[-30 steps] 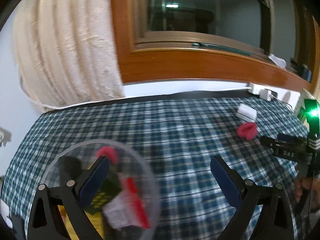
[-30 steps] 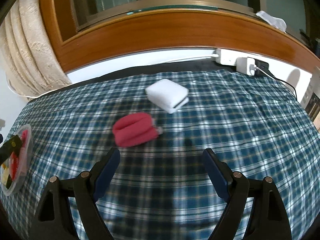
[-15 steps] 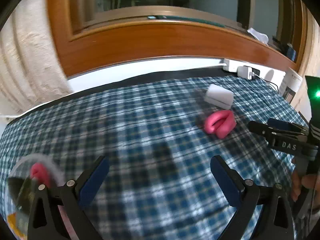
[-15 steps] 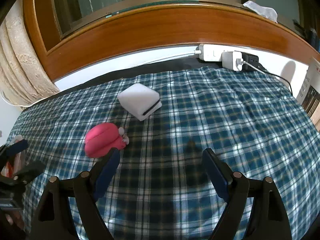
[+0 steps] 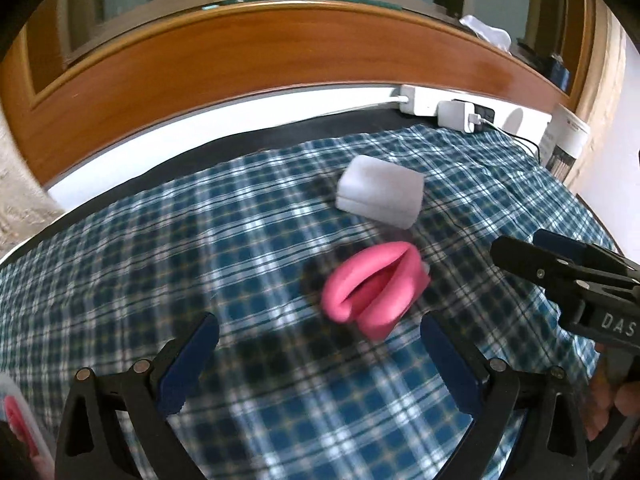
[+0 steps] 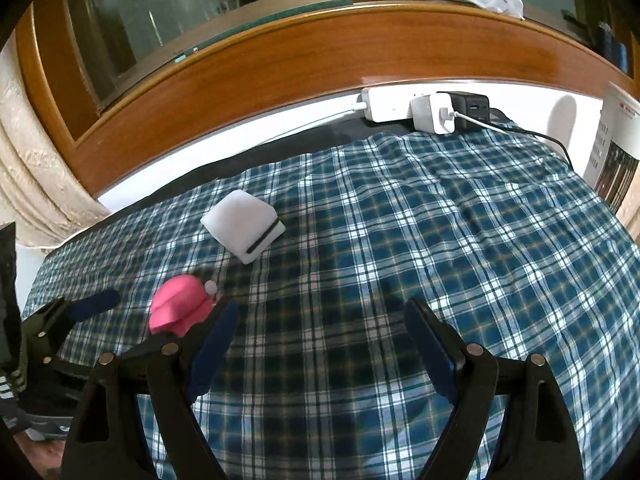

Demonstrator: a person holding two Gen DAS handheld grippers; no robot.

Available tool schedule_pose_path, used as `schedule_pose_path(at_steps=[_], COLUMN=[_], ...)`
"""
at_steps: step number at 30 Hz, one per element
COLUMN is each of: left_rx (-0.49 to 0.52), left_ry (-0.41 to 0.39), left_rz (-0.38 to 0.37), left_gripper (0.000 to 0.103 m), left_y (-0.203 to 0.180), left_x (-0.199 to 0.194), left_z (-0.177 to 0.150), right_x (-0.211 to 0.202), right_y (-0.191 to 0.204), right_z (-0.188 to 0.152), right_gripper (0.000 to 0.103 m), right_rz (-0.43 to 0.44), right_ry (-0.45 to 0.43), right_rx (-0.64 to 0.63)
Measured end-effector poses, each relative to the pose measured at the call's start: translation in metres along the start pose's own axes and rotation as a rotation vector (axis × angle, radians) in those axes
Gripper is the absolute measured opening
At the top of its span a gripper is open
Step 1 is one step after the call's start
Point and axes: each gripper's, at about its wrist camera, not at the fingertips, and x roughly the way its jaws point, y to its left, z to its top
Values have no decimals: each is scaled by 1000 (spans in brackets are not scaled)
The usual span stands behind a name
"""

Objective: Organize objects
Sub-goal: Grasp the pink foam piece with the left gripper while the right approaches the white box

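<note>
A folded pink soft item (image 5: 374, 290) lies on the blue plaid cloth (image 5: 160, 264), just ahead of my left gripper (image 5: 320, 344), which is open and empty. A white box (image 5: 380, 192) sits behind the pink item. In the right wrist view the pink item (image 6: 180, 304) lies left of my right gripper (image 6: 320, 332), which is open with nothing between its fingers. The white box (image 6: 242, 230) is further back on the left there. The right gripper's fingers (image 5: 560, 268) enter the left wrist view from the right. The rim of a clear container (image 5: 20, 420) shows at the bottom left.
A white power strip with plugged chargers and a cable (image 6: 424, 108) lies at the cloth's far edge under the wooden window frame (image 6: 320, 56). A printed booklet (image 6: 612, 148) stands at the right. A curtain (image 6: 28, 152) hangs at the left.
My left gripper has swung right, away from the clear container, and closed in on the pink item. The right gripper has turned right, so the pink item and white box drifted left in its view.
</note>
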Motion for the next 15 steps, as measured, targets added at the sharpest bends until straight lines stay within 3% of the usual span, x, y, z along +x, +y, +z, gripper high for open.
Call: schedule_pose_path(at_steps=[2, 10, 12, 14, 15], left_rx=[18, 39, 40, 48, 48], left_ry=[4, 32, 41, 40, 38], left_rz=[4, -16, -33, -20, -21], left_gripper=[101, 80, 58, 47, 47], left_y=[-5, -14, -17, -19, -19], left_x=[5, 17, 19, 19, 19], left_z=[3, 11, 13, 14, 14], right_x=[0, 1, 2, 2, 2], right_y=[1, 2, 2, 3, 2], right_z=[-1, -1, -1, -1, -1], right_gripper=[85, 85, 85, 85, 85], right_rz=[1, 0, 0, 1, 1], right_ry=[0, 1, 3, 4, 4], right_rx=[-3, -7, -5, -6, -6])
